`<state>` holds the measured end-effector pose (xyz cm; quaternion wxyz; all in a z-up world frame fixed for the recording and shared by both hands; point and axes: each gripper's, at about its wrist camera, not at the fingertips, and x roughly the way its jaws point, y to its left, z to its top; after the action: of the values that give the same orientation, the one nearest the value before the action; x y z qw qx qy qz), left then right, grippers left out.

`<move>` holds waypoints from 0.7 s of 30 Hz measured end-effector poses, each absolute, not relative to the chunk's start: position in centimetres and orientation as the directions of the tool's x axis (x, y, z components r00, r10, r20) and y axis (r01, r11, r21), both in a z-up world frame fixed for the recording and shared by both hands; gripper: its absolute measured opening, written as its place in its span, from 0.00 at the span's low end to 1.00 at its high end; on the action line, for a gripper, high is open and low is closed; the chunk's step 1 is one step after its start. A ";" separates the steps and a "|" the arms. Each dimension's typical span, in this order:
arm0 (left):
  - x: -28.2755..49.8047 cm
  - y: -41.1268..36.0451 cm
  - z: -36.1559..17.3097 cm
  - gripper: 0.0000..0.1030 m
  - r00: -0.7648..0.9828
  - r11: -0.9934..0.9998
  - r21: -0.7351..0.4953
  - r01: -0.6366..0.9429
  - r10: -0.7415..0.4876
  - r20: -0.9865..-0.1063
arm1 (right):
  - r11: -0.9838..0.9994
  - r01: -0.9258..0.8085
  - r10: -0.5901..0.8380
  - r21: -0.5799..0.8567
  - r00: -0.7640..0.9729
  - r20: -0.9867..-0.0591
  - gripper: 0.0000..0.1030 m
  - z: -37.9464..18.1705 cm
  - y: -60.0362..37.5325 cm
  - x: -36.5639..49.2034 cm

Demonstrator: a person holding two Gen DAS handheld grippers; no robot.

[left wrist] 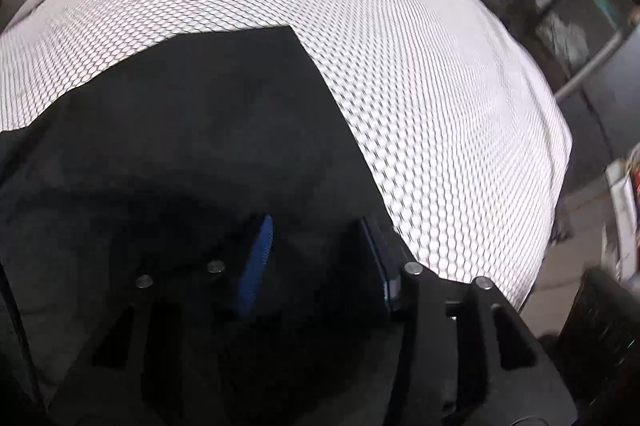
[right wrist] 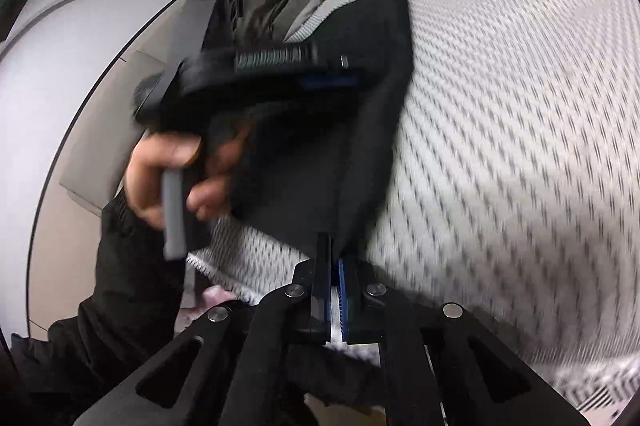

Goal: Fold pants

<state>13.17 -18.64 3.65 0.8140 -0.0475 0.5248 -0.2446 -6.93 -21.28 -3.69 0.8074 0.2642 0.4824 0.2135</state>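
The black pants (right wrist: 320,153) lie on the honeycomb-patterned bed (left wrist: 400,97); right gripper (right wrist: 335,266) pinches their near edge, left gripper (left wrist: 316,254) hovers spread above them, so a weak pinch may slip and spoil the fold

The left gripper (left wrist: 316,258) is made of black plastic, with round silver screws on its arms. Its two fingers (left wrist: 258,262) have bumpy blue pads on the inside. The right gripper (right wrist: 336,290) looks the same: black plastic, silver screws, blue pads. The person's hand (right wrist: 168,177) comes out of a black sleeve (right wrist: 132,266) with a ribbed cuff.
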 end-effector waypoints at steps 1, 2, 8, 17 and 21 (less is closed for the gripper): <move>13.4 -18.3 3.9 0.39 0.341 0.883 -0.337 0.328 -0.443 -0.829 | 0.773 -0.097 0.604 0.627 0.415 -0.680 0.03 -3.8 -20.9 -7.4; 13.8 -17.6 4.1 0.39 0.353 0.890 -0.335 0.310 -0.434 -0.829 | 0.777 -0.101 0.605 0.622 0.395 -0.691 0.04 -3.8 -20.6 -7.5; 7.7 -14.9 7.7 0.85 0.496 0.889 -0.339 0.308 -0.454 -0.740 | 0.813 -0.096 0.523 0.574 0.554 -0.648 0.51 0.3 -22.9 -8.0; -0.7 -21.5 3.1 0.91 0.548 0.885 -0.043 0.464 -0.325 -0.771 | 0.822 -0.090 0.541 0.562 0.432 -0.722 0.51 -1.2 -22.5 -3.0; -1.4 -23.0 1.0 0.99 0.569 0.871 0.027 0.490 -0.296 -0.768 | 0.849 -0.178 0.526 0.497 0.362 -0.769 0.51 -2.0 -20.8 -2.0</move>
<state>-1.36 -22.97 1.03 0.8775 0.1193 0.4069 -0.2239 -1.97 -20.76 -2.04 0.8082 0.1674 0.5210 0.2178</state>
